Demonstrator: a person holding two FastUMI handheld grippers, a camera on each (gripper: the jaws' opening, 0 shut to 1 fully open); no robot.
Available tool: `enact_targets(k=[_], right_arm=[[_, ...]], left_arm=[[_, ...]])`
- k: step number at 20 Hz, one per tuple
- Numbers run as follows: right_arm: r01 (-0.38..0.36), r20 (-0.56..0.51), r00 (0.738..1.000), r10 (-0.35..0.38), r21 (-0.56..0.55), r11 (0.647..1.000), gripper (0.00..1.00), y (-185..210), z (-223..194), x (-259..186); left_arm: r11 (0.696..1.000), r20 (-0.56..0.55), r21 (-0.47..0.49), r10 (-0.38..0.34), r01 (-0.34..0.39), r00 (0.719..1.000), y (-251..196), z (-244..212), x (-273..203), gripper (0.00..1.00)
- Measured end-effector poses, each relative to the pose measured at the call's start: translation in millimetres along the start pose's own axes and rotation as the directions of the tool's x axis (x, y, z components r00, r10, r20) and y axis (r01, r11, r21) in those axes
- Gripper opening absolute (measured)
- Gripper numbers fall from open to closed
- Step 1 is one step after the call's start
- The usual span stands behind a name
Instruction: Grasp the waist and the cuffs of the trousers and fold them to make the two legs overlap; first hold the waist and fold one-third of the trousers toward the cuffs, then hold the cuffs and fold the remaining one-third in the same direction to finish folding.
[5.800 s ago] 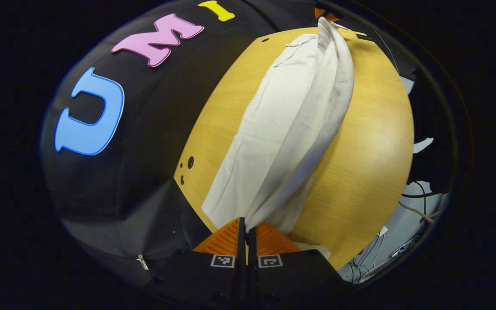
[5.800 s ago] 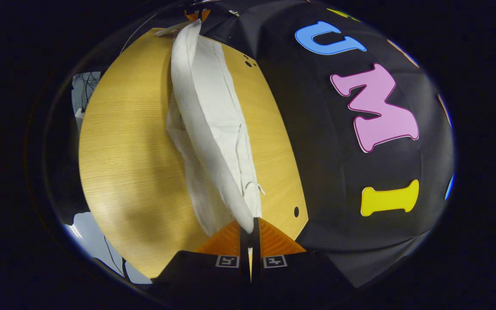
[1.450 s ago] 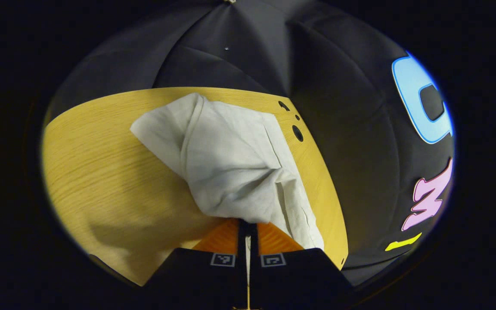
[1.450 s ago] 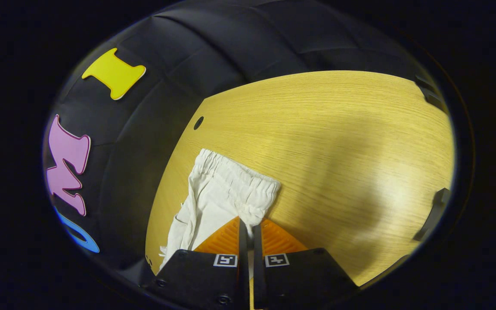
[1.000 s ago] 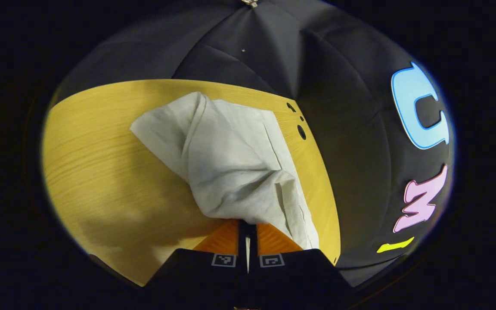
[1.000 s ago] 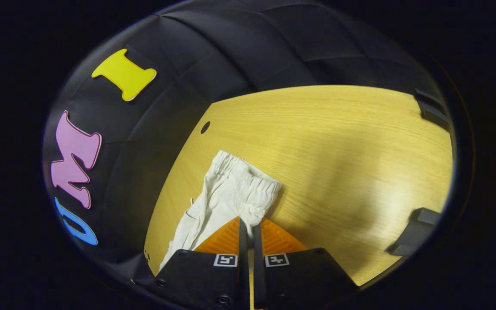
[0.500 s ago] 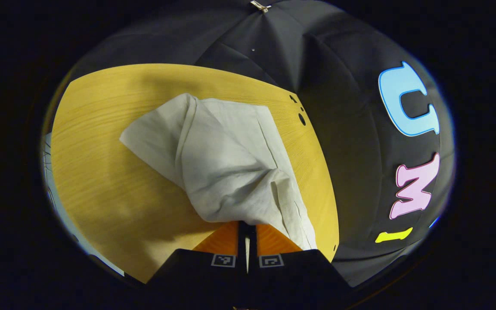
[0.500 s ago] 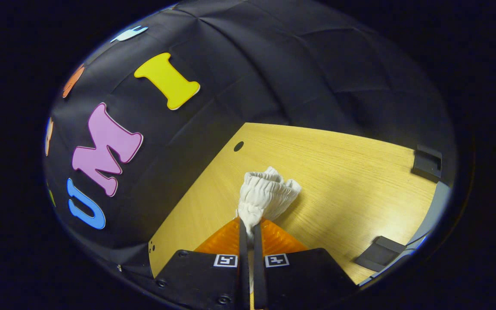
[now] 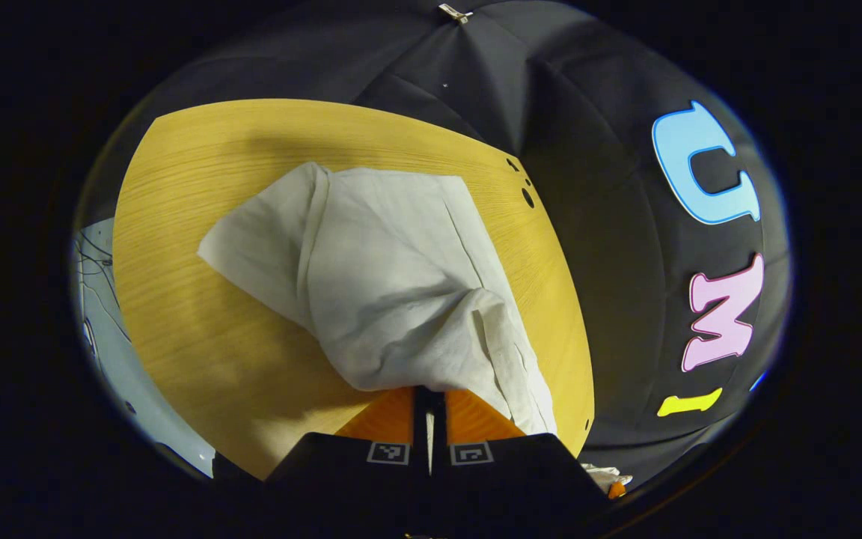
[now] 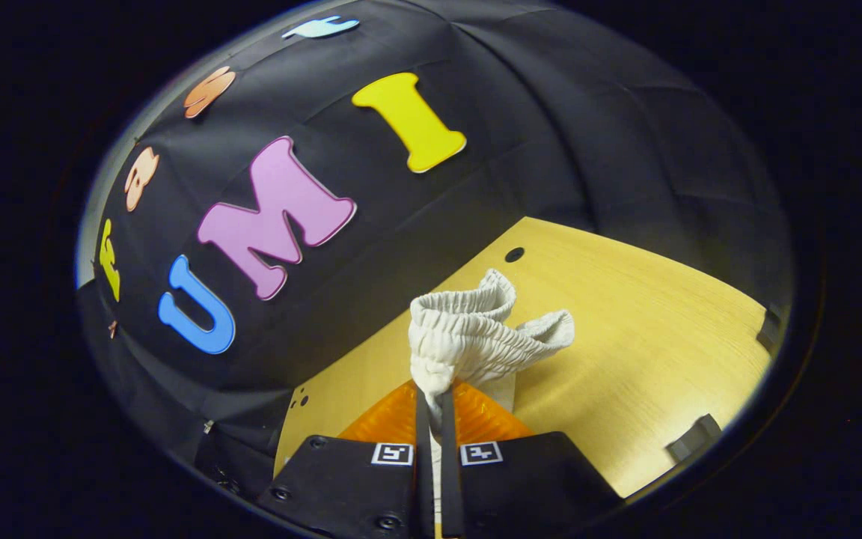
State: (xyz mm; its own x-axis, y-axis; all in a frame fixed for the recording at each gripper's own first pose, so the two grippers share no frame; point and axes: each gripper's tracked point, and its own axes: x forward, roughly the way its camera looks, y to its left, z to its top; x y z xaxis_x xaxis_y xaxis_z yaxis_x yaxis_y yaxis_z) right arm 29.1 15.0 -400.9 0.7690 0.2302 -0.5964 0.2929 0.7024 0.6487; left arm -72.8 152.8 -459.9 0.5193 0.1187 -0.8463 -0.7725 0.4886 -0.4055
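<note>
Both claws are clamped on the off-white cloth trousers (image 9: 393, 277): the left claw (image 9: 429, 397) over the yellow wooden surface (image 9: 199, 329), the right claw (image 10: 435, 400) pinching the gathered elastic waistband (image 10: 476, 329).

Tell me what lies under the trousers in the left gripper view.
The trousers lie on the wooden table, bare around them. Whatever sits beneath the cloth is covered and cannot be seen.

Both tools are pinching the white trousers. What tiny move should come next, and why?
Probably carry the waist forward over the legs toward the cuffs. The right tool is shut on the gathered elastic waistband, lifted off the wooden table. The left tool pinches the trousers, whose legs lie overlapped on the table, so the first one-third fold looks due.
</note>
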Motion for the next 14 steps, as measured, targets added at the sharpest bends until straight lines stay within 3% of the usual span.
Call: enact_targets(k=[4, 7, 14], right_arm=[[-0.108, -0.088, 0.992, 0.095, -0.15, 0.983, 0.08, 65, -35, 10], [-0.183, -0.163, 0.975, 0.151, -0.2, 0.962, 0.08, 100, -71, 10], [-0.265, -0.322, 0.932, 0.168, -0.287, 0.921, 0.08, 146, -164, 27]], left_arm=[[1.0, -0.002, -0.008, 0.004, -0.004, 1.0, 3, -2, -2, 0.05], [1.0, -0.003, -0.009, 0.007, -0.007, 1.0, 3, -2, 0, 0.06], [1.0, -0.012, -0.028, 0.004, -0.004, 1.0, 5, 0, -2, 0.05]])
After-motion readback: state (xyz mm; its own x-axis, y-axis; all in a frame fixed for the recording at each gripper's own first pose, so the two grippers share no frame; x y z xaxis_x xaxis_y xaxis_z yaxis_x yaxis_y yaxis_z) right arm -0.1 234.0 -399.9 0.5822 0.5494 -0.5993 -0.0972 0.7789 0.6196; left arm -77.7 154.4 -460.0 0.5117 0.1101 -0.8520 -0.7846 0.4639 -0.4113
